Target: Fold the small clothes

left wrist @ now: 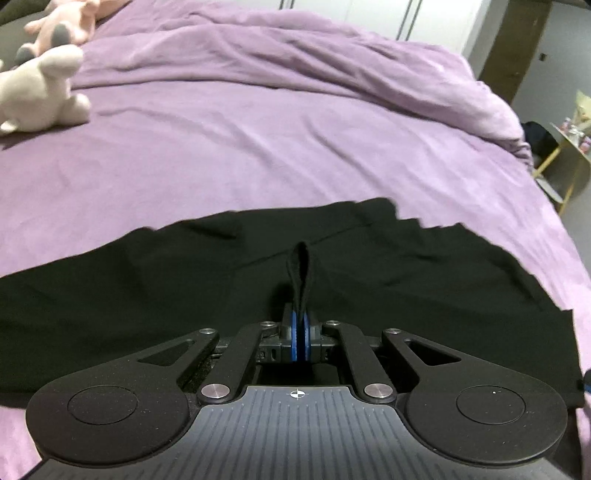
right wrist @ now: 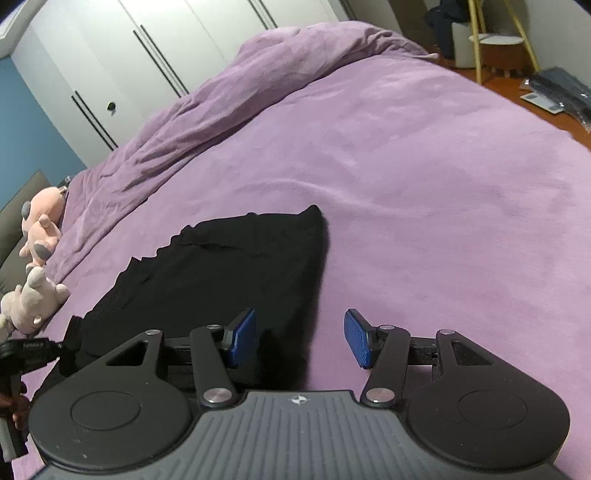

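My left hand-held gripper (left wrist: 300, 325) is pinched shut on a small fold of the black garment (left wrist: 184, 295), which stands up as a narrow loop between the blue pads (left wrist: 294, 334). The garment lies spread on the purple bed (left wrist: 258, 147), near me; its near edge is hidden under the gripper body, and its left end runs out of the left wrist view. Its cloth is so dark that I cannot make out seams or what kind of clothing it is.

My right hand-held gripper (right wrist: 300, 338) hangs with its fingers spread wide and nothing between them, just above the garment's near right corner (right wrist: 288, 354); whether it touches the cloth I cannot tell. In this view the garment (right wrist: 229, 273) stretches away to a far corner, its left edge ragged with blur.

A rumpled duvet (left wrist: 332, 66) is heaped along the far side of the bed. Two plush toys, one white (left wrist: 40, 92) and one pink (left wrist: 66, 22), lie at the far left, the pink one cut off by the frame. White wardrobe doors (right wrist: 147, 48) stand beyond the bed.
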`<action>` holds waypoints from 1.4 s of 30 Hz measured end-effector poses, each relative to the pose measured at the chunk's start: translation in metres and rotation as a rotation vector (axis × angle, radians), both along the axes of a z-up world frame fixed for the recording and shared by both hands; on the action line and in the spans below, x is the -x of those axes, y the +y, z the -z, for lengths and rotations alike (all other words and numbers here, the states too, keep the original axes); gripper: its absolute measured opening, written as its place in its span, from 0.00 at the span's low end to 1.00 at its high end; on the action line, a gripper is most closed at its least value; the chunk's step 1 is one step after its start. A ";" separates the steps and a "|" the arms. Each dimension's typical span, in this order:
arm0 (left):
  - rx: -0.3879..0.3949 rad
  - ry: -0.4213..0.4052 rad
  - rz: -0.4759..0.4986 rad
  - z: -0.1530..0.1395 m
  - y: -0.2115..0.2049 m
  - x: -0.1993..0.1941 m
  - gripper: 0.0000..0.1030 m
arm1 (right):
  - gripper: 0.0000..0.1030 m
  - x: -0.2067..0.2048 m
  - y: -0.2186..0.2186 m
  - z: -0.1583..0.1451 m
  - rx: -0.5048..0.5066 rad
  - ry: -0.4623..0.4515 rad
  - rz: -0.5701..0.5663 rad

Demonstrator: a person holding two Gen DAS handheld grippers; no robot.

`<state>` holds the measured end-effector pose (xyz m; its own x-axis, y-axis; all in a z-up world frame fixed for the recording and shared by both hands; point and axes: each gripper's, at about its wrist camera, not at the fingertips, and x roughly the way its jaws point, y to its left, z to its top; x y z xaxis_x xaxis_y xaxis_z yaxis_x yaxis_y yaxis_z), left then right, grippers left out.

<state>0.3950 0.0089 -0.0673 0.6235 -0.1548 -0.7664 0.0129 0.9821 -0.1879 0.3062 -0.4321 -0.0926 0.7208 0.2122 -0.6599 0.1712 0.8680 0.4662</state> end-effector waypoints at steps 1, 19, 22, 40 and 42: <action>-0.013 -0.005 -0.004 0.001 0.002 0.001 0.05 | 0.51 -0.005 0.004 0.001 0.005 0.004 -0.010; 0.072 0.007 0.025 0.011 0.034 0.004 0.06 | 0.03 -0.027 0.043 0.003 0.298 0.033 -0.023; 0.069 0.038 0.021 0.016 0.034 0.001 0.09 | 0.04 -0.029 0.049 0.003 0.347 0.049 -0.022; 0.090 0.015 0.043 0.014 0.035 0.026 0.15 | 0.06 -0.008 0.070 -0.002 0.421 0.041 -0.045; 0.053 0.027 0.025 0.017 0.033 0.024 0.14 | 0.06 -0.010 0.068 0.007 0.431 0.063 -0.047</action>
